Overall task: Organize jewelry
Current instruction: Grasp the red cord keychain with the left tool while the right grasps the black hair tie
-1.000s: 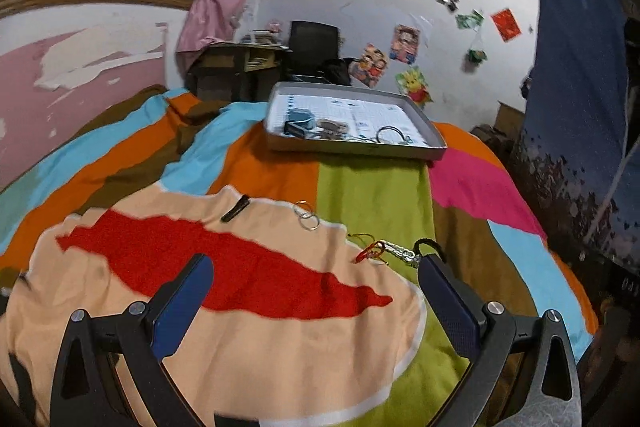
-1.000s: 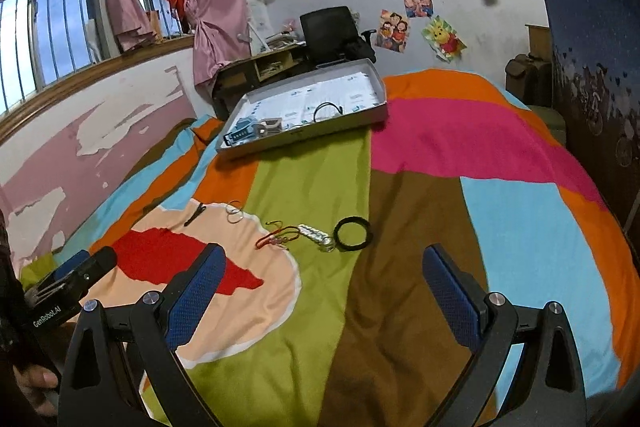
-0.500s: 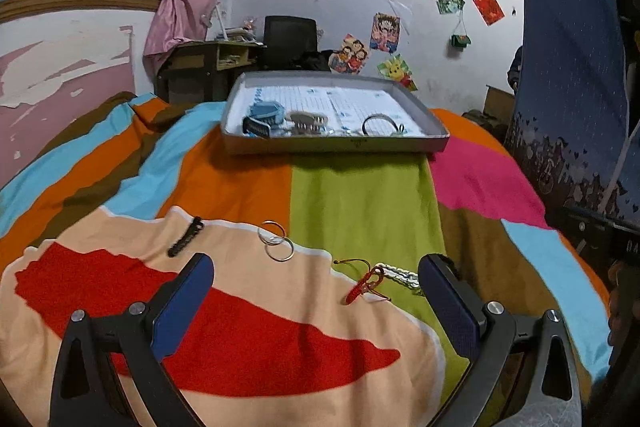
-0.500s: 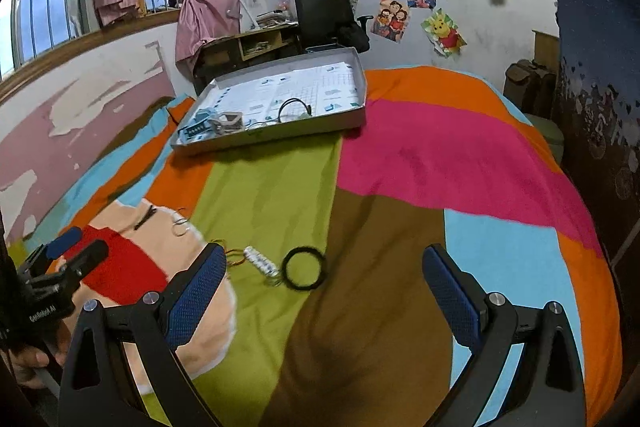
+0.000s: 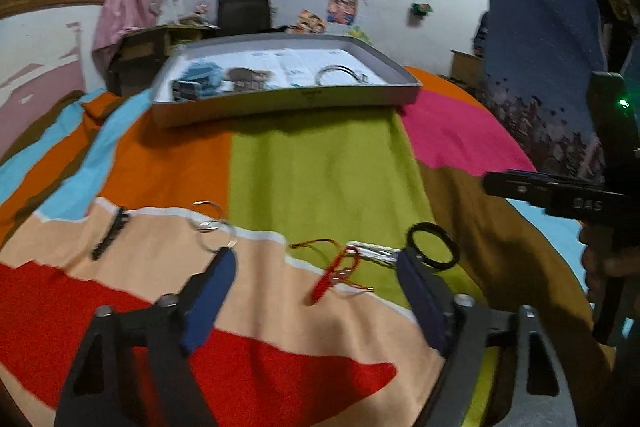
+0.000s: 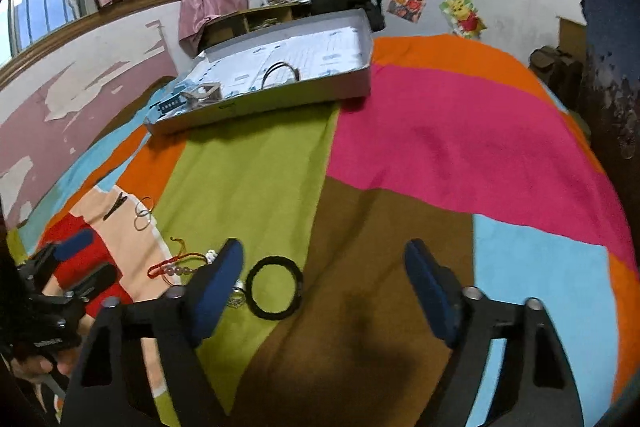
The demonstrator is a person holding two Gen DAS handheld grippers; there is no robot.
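Left wrist view: we logged the left gripper with jaws closing, gripping nothing, the red cord bracelet on the blanket between them. Only the right wrist view showed the black ring whole, just inside the left finger of the right gripper, its empty jaws likewise closing.

Window daylight from the left; motion blur, dim fisheye-bent edges.
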